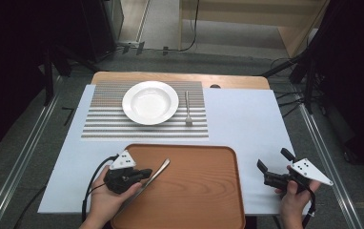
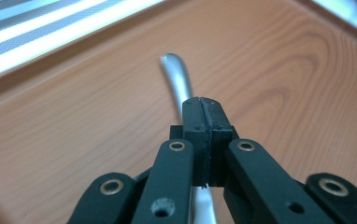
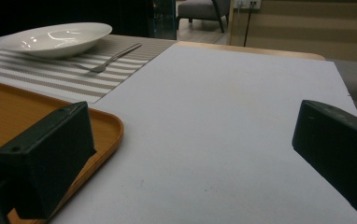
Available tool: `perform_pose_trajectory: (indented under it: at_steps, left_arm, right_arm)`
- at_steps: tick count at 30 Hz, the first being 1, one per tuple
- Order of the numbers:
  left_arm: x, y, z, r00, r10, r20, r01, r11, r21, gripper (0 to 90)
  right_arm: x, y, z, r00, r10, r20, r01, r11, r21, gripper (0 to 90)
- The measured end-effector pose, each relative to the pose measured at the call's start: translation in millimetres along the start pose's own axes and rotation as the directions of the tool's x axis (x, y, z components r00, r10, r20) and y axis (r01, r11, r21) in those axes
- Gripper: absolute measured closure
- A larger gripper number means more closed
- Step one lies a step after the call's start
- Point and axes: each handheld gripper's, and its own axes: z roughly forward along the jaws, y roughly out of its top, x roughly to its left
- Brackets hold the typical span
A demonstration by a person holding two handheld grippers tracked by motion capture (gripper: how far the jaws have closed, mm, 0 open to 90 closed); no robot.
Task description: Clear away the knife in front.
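1. While the left gripper (image 1: 144, 174) has its jaws clamped on a slim metal utensil (image 1: 157, 172) over the left part of the wooden tray (image 1: 204, 191), the hold sits partway along the handle, so I judge the piece could swivel in the pads and tip once it is lifted. Which utensil it is I cannot tell; its working end is hidden under the gripper and hand.
2. Seen in the left gripper view, the handle (image 2: 176, 79) curves out past the closed pads and hangs just above the tray floor (image 2: 284, 70); a low carry could catch the tray's raised rim and knock it loose.
3. Beyond the tray, the striped mat (image 1: 104, 114) bears a white plate (image 1: 150, 102) with a fork (image 1: 188, 109) just to its right, apart from it. A careless set-down there could clink the plate or nudge the fork askew.
4. At the right, the right gripper (image 1: 275, 165) rests on the pale table cover (image 1: 247, 124), jaws spread wide and holding nothing, well clear of the tray; it poses little risk unless it swings across.
5. Count, left to right: one held utensil, one mat, one plate, one tray, one fork; two grippers in all.
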Motion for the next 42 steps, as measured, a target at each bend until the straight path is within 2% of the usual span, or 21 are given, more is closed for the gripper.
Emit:
perform_pose_trajectory:
  at_steps: [1, 2, 3, 5, 6, 8, 12, 13, 15, 16, 19, 20, 23, 24, 29, 31, 35, 36, 39, 41, 42]
  left_arm:
    - [0.0, 0.0, 0.0, 1.0000, 0.000, 0.000, 0.000, 1.0000, 0.000, 89.9]
    - [-5.8, 2.5, 9.6, 0.9988, 0.049, -0.006, -0.048, 0.9978, 0.046, 89.9]
    - [-5.8, 2.5, 9.6, 0.9988, 0.049, -0.006, -0.048, 0.9978, 0.046, 90.0]
    - [-9.3, 3.5, 17.3, 0.9966, 0.080, -0.017, -0.078, 0.9934, 0.084, 90.0]
    - [-10.9, 3.4, 21.3, 0.9940, 0.102, -0.038, -0.098, 0.9888, 0.113, 90.0]
    - [-9.9, 3.0, 21.6, 0.9941, 0.101, -0.038, -0.097, 0.9888, 0.114, 90.0]
    - [-3.0, 2.3, 18.3, 0.9927, 0.087, -0.083, -0.077, 0.9906, 0.113, 90.0]
    - [-3.0, 2.3, 18.3, 0.9927, 0.087, -0.083, -0.077, 0.9906, 0.113, 90.0]
    - [2.8, 0.9, 16.0, 0.9936, 0.061, -0.095, -0.052, 0.9932, 0.104, 90.0]
    - [8.4, -1.1, 13.5, 0.9916, 0.051, -0.119, -0.039, 0.9941, 0.101, 90.0]
    - [13.8, -3.5, 11.5, 0.9895, 0.037, -0.140, -0.023, 0.9944, 0.103, 90.0]
    - [19.5, -6.5, 8.1, 0.9877, 0.021, -0.155, -0.006, 0.9953, 0.096, 90.0]
    - [25.9, -9.1, 3.2, 0.9869, 0.001, -0.161, 0.014, 0.9955, 0.093, 90.0]
    - [31.1, -12.3, -0.9, 0.9859, -0.024, -0.166, 0.038, 0.9960, 0.081, 90.0]
    - [37.7, -17.7, -8.3, 0.9821, -0.048, -0.182, 0.062, 0.9956, 0.070, 90.0]
    - [41.2, -20.9, -10.7, 0.9841, -0.063, -0.166, 0.073, 0.9957, 0.057, 90.0]
    - [42.6, -22.5, -12.4, 0.9878, -0.064, -0.142, 0.068, 0.9973, 0.027, 89.6]
    - [45.1, -21.9, -14.9, 0.9922, -0.076, -0.099, 0.076, 0.9971, 0.004, 84.0]
    - [47.0, -21.7, -16.8, 0.9905, -0.082, -0.110, 0.081, 0.9966, -0.010, 65.6]
    - [49.1, -22.6, -19.8, 0.9895, -0.082, -0.119, 0.078, 0.9962, -0.039, 55.1]
    - [52.0, -22.8, -24.3, 0.9887, -0.095, -0.115, 0.088, 0.9939, -0.066, 50.4]
  right_arm:
    - [0.0, 0.0, 0.0, 1.0000, 0.000, 0.000, 0.000, 1.000, 0.000, 0.0]
    - [0.2, 0.0, 0.2, 1.0000, -0.001, 0.001, 0.001, 1.000, 0.001, 0.0]
    - [0.2, 0.0, 0.2, 1.0000, -0.001, 0.001, 0.001, 1.000, 0.001, 0.0]
    - [0.3, 0.0, 0.0, 1.0000, -0.003, 0.001, 0.003, 1.000, 0.003, 0.0]
    - [0.3, 0.0, 0.0, 1.0000, -0.003, 0.001, 0.003, 1.000, 0.002, 0.0]
    - [0.4, -0.1, 0.0, 1.0000, -0.001, -0.001, 0.001, 1.000, 0.004, 0.0]
    - [0.3, -0.1, 0.2, 1.0000, -0.001, -0.001, 0.001, 1.000, 0.004, 0.0]
    - [0.3, -0.1, 0.2, 1.0000, -0.001, -0.001, 0.001, 1.000, 0.004, 0.0]
    - [0.3, -0.1, 0.2, 1.0000, -0.001, -0.002, 0.001, 1.000, 0.005, 0.0]
    - [0.3, -0.1, 0.3, 1.0000, -0.001, -0.003, 0.001, 1.000, 0.005, 0.0]
    - [0.3, -0.1, 0.3, 1.0000, 0.001, -0.003, -0.001, 1.000, 0.006, 0.0]
    - [0.4, -0.1, 0.4, 1.0000, 0.002, -0.002, -0.002, 1.000, 0.008, 0.0]
    - [0.3, -0.1, 0.4, 1.0000, 0.002, -0.002, -0.002, 1.000, 0.007, 0.0]
    - [0.2, -0.1, 0.4, 1.0000, 0.003, -0.002, -0.003, 1.000, 0.007, 0.0]
    - [0.3, 0.0, 0.4, 1.0000, 0.003, -0.002, -0.003, 1.000, 0.008, 0.0]
    - [0.3, 0.0, 0.4, 1.0000, 0.003, -0.003, -0.003, 1.000, 0.009, 0.0]
    - [0.3, 0.0, 0.5, 1.0000, 0.003, -0.002, -0.003, 1.000, 0.008, 0.0]
    - [0.2, 0.0, 0.5, 1.0000, 0.003, -0.002, -0.003, 1.000, 0.008, 0.0]
    - [-0.1, 0.0, 0.8, 1.0000, 0.002, -0.001, -0.002, 1.000, 0.007, 0.0]
    - [-0.1, 0.0, 0.8, 1.0000, 0.002, -0.001, -0.002, 1.000, 0.008, 0.0]
    - [-0.1, 0.0, 0.8, 1.0000, 0.002, -0.001, -0.002, 1.000, 0.008, 0.0]
